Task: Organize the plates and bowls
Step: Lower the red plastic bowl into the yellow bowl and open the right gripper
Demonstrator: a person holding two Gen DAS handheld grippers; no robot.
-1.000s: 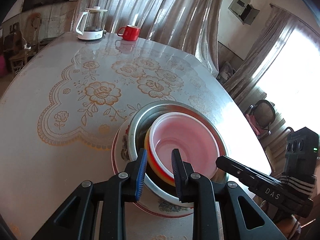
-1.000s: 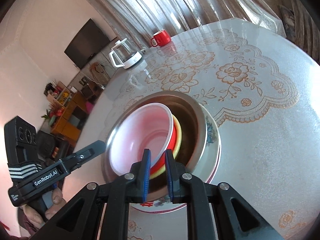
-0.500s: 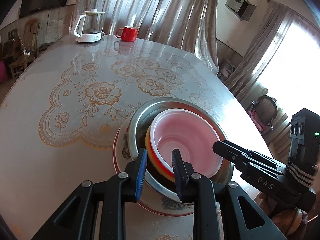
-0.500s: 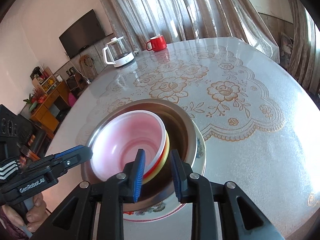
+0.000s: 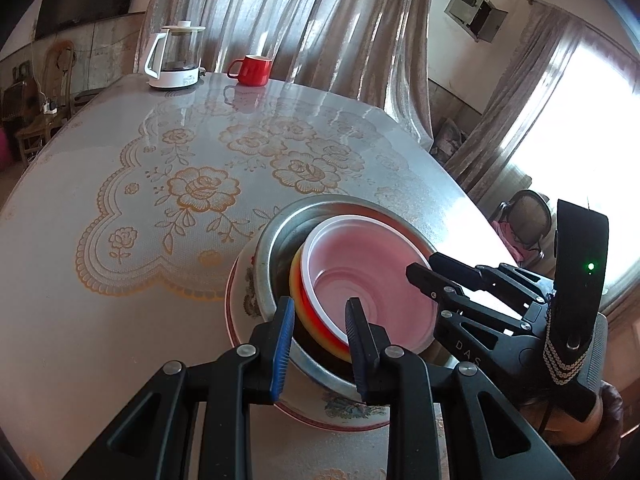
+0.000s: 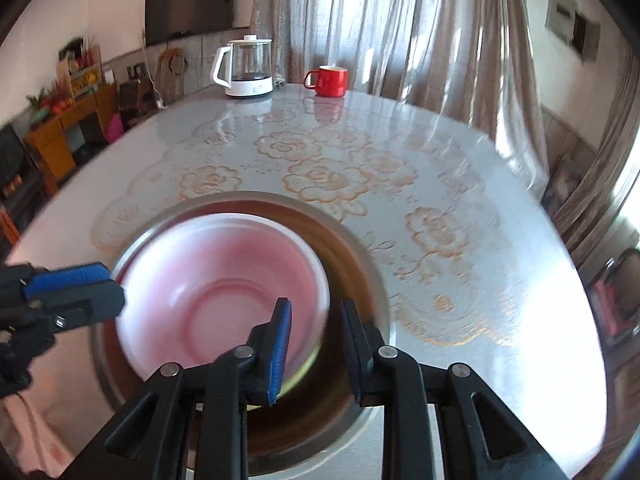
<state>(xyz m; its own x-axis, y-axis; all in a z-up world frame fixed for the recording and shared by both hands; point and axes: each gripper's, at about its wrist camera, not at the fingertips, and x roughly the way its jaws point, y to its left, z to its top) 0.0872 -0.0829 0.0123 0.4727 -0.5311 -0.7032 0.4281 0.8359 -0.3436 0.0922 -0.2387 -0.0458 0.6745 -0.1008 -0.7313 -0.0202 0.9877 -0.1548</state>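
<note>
**Bowls all nested on the plate, left gripper pinching the rims**

So here's the pile, near the front edge of the table [image 5: 100, 240] with the lace-flower cover. At the bottom is a flowered plate [image 5: 240, 308]. A steel basin [image 5: 320, 204] stands on it, and a nest of plastic bowls [image 5: 310, 312] sits inside the basin, pushed toward its left side in the left wrist view. The top one is a pink bowl [image 5: 372, 280] with a white rim, and yellow, orange and red rims peek out from under it.

The left gripper [image 5: 322, 320] has its jaws set narrow. The blue-padded finger goes down into the gap between the basin wall and the nest, and the other finger is inside the pink bowl. So it looks clamped on the near rims of the plastic bowls.

The right gripper [image 5: 423, 265] comes in from the right, tips over the far side of the pink bowl. Its jaws have just been opening and stand a little apart. In its own view, which is pretty smeared, the pink bowl's rim lies between the fingers with clear space beside it – no squeeze on anything.

Way at the back edge, well apart from the pile, are a glass kettle [image 5: 176, 58] and a red mug [image 5: 252, 70] side by side in front of the curtains.
</note>
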